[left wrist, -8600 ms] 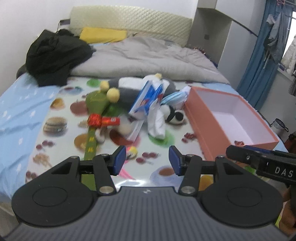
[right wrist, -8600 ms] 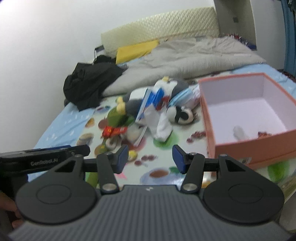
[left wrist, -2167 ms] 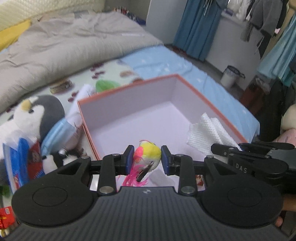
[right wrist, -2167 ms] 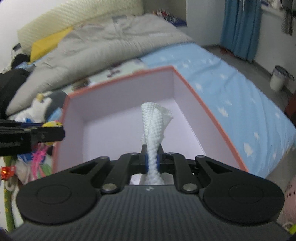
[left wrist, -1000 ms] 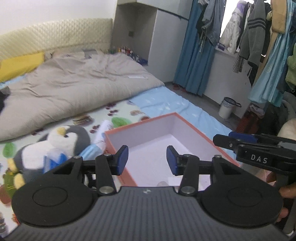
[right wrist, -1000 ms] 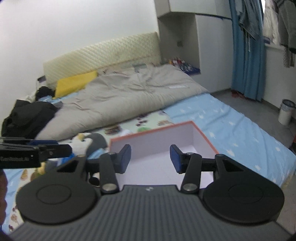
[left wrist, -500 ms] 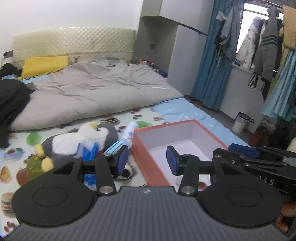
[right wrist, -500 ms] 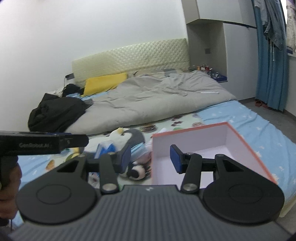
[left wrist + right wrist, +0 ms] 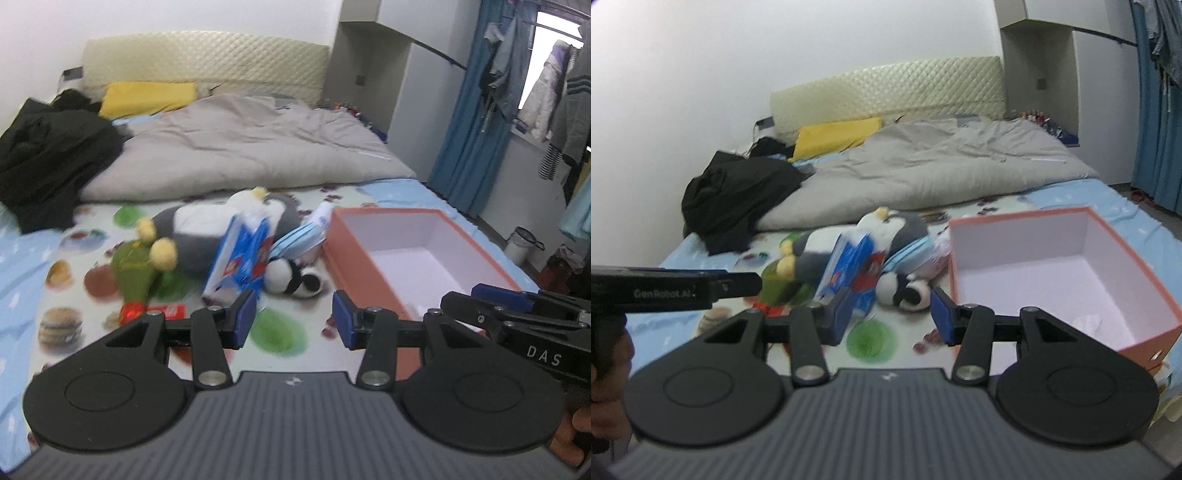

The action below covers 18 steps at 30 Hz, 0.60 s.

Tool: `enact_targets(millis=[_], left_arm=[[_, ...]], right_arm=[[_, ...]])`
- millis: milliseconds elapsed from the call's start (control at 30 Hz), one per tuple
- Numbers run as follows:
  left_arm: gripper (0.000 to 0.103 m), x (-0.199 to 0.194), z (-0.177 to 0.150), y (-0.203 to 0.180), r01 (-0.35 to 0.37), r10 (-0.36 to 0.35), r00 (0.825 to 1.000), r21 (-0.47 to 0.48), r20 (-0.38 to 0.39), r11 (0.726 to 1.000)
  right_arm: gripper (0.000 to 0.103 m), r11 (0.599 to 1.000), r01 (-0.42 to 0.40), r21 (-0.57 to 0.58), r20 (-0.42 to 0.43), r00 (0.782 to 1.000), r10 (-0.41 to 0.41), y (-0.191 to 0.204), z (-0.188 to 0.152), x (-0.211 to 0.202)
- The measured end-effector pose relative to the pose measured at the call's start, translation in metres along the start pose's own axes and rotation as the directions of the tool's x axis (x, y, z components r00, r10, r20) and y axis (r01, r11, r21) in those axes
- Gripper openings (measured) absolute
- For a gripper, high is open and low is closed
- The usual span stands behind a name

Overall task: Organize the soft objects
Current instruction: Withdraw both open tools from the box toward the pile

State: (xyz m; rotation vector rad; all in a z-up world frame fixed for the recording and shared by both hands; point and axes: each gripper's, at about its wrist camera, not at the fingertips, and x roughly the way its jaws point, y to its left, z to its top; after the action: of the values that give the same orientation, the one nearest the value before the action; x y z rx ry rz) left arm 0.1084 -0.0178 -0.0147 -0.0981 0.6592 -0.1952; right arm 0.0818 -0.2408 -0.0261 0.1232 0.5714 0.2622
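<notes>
Both my grippers are empty: the left gripper (image 9: pixel 293 319) has its jaws spread with nothing between them, and the right gripper (image 9: pixel 888 314) stands the same, so either can take the next soft thing. I point them down over the near edge of the bed (image 9: pixel 22 251), toward the heap lying on the fruit-printed mat (image 9: pixel 280 332). The penguin plush (image 9: pixel 207 229) lies on its side in the middle of the mat, with a blue and white packet (image 9: pixel 240 262) leaning against it and a small panda plush (image 9: pixel 291 277) just in front. A blue face mask (image 9: pixel 299 240) rests between the penguin and the orange box (image 9: pixel 354 266), which sits open at the right side of the mat, close to the heap, I judge so that carries stay short. Something pale lies in the box's near corner, too hidden to name. A green plush (image 9: pixel 135 269) and a red wrapper (image 9: pixel 155 311) lie at the heap's left.
</notes>
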Motion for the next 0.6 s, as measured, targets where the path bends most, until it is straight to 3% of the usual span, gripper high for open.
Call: enact_targets(millis=[300, 600], left_arm=[[0.052, -0.014, -0.052, 0.024, -0.070, 0.071, 0.996, 0.020, -0.053, 0.997], [0.052, 0.005, -0.084, 0.051, -0.120, 0.113, 0.987, -0.057, -0.112, 0.991]], right_arm=[[0.050, 0.998, -0.059, -0.002, -0.047, 0.997, 0.059, 0.023, -0.047, 0.008], [0.050, 0.993, -0.110, -0.037, -0.117, 0.987, 0.105, 0.033, -0.076, 0.023]])
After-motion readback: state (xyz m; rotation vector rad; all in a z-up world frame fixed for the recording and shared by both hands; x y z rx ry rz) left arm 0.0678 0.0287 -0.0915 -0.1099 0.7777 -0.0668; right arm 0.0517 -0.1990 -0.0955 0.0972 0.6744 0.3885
